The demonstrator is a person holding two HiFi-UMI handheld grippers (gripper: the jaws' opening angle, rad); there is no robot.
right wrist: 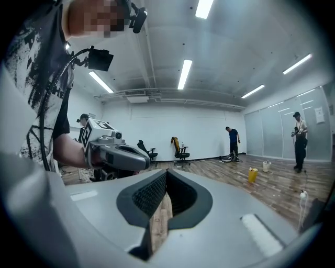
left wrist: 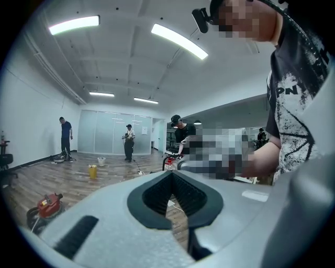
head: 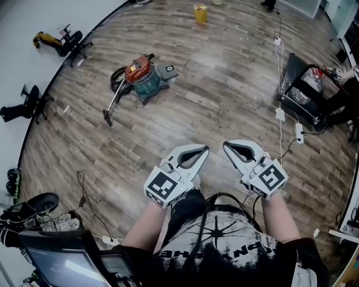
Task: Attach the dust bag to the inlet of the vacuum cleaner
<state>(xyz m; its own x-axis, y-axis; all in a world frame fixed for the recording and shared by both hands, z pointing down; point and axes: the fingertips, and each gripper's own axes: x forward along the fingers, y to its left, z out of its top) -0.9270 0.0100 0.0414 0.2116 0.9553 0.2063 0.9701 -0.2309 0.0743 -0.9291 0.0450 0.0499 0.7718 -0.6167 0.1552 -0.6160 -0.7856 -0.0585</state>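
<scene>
Jaws of the left gripper [head: 203, 151] [left wrist: 171, 174] are fully together, ribbed black pads [left wrist: 157, 194] meeting with nothing between them. The right gripper [head: 229, 147] [right wrist: 166, 174] is closed and empty in the same way. Both forearms reach forward from the torso, holding the grey grippers side by side and close to level, tips angled slightly toward each other and marker cubes [head: 164, 186] facing up.

Each cube carries a black-and-white square marker. The white print on the black T-shirt [left wrist: 293, 104] shows the letters "PN"; the rest is not legible.

The red-and-teal canister vacuum cleaner [head: 143, 75] [left wrist: 47, 205] stands on the wood-plank floor [head: 224, 95], ahead and left of the grippers and well apart from both, near the floor's left edge along the curved white wall [head: 33, 17]. Its black hose [head: 116, 78] lies on its left side. A small dark square piece [head: 169, 70] with a pale ring lies just beside its right side; whether this is the dust bag cannot be told.

Bare floor lies between the grippers and the vacuum cleaner. Black office chairs [head: 67, 42] stand along the left wall, a yellow bucket [head: 200, 13] stands at the far edge, and a black cart [head: 303, 89] and white cables [head: 280, 84] sit along the right edge.
</scene>
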